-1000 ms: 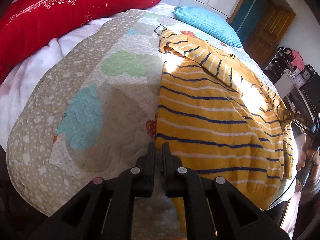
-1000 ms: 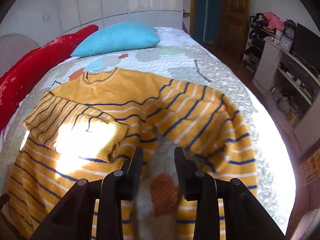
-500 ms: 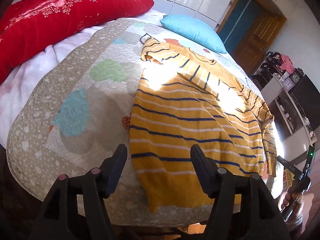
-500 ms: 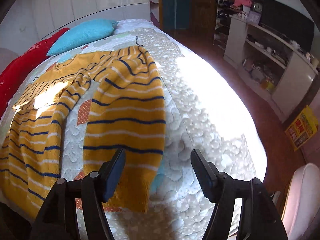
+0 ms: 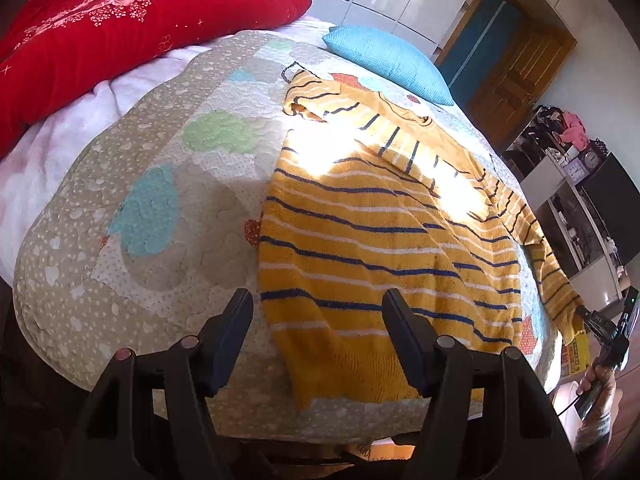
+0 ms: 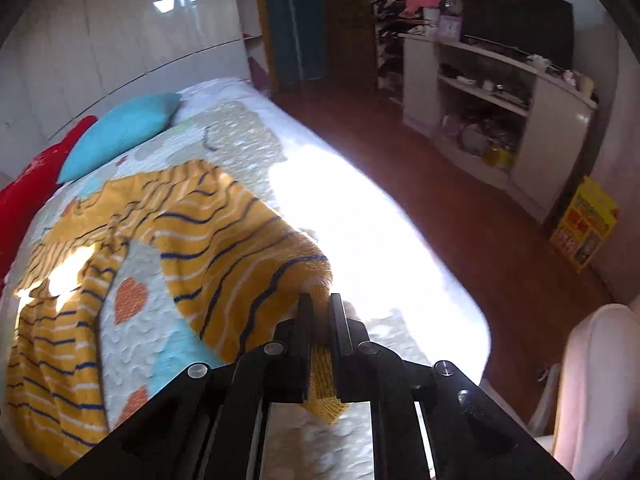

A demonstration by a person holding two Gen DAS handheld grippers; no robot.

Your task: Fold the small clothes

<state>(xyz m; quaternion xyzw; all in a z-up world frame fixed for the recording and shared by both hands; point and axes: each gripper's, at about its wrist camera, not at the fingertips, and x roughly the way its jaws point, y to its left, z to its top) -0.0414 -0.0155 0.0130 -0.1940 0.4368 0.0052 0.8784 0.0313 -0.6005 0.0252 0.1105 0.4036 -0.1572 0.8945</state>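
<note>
Left to right, left wrist view first. Long red cushion with white floral print [image 5: 120, 36] lies along the far left edge of the bed, on white bedding. Next to it is the beige quilted bedspread with pastel heart patches [image 5: 132, 184], covering most of the bed.

Your left tongs [image 5: 316, 316] hang over the near edge of the bed, jaws apart, nothing between them. They are clear of the fabric; the hem of the mustard-yellow knit sweater with navy and white stripes [image 5: 384, 236] shows through the gap, lying flat on the bedspread.

The sweater's body sits centre-right on the bed, neckline toward the turquoise rectangular pillow [image 5: 388, 62] at the head. One sleeve is folded across the chest, in a patch of sunlight. The other sleeve trails off to the right edge of the bed.

Far right in that view: your right hand [image 5: 598, 384] with its tool at the bed's right side.

Right wrist view: your right tongs [image 6: 319, 304] are clamped on the sweater's sleeve end. Yellow knit is pinched between the pads, and the ribbed cuff [image 6: 324, 388] hangs out below the jaws. The sleeve is lifted off the bedspread there and drapes back toward the body of the sweater. The view is motion-blurred.

Right of the bed: wooden floor, a white shelf unit full of clutter [image 6: 492, 116], a yellow printed box [image 6: 582, 228] leaning against the wall.
</note>
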